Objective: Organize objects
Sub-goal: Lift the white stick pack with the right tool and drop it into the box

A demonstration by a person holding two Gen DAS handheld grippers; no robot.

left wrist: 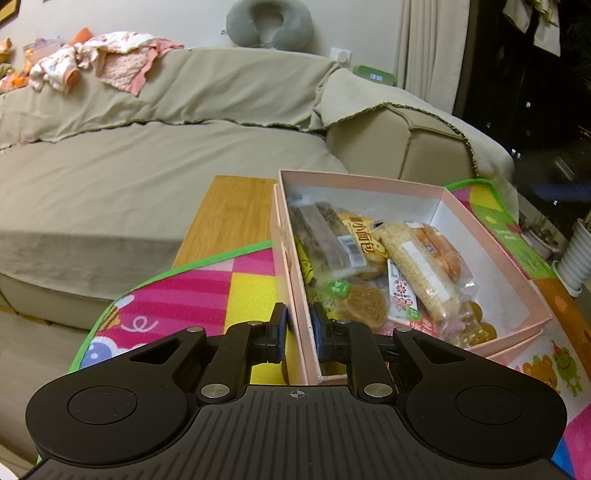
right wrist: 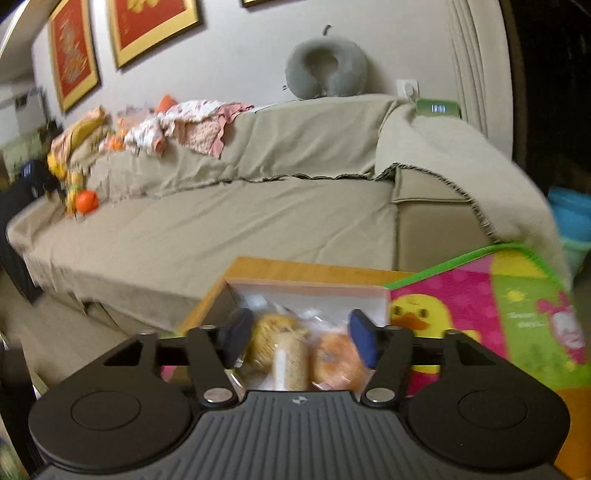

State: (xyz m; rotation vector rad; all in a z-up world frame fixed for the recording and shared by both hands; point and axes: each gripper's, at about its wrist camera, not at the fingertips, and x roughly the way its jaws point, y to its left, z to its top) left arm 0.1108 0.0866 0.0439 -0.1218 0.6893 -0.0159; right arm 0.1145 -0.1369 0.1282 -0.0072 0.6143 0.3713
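Sofa (left wrist: 147, 177): beige, under a loose olive-tan throw, filling the background of both views.
Neck pillow (left wrist: 269, 23): grey, U-shaped, stood on the sofa back against the wall.
Clothes (left wrist: 110, 59): pink and white pile lay along the top of the backrest.
Clock (left wrist: 375, 75): green, digits lit, sat behind the armrest near a wall socket (left wrist: 341, 55).
Play mat (left wrist: 207, 288): bright pink and yellow squares with a green border and cartoon animals.
Wooden top (left wrist: 232, 214): bare, light-coloured strip showed past the mat's edge.
Pictures (right wrist: 151, 26): red with gold frames hung on the wall.
Orange ball (right wrist: 86, 201): rested on the seat's far end, blurred.
Curtain (left wrist: 428, 44): pale, hung beside a dark window.
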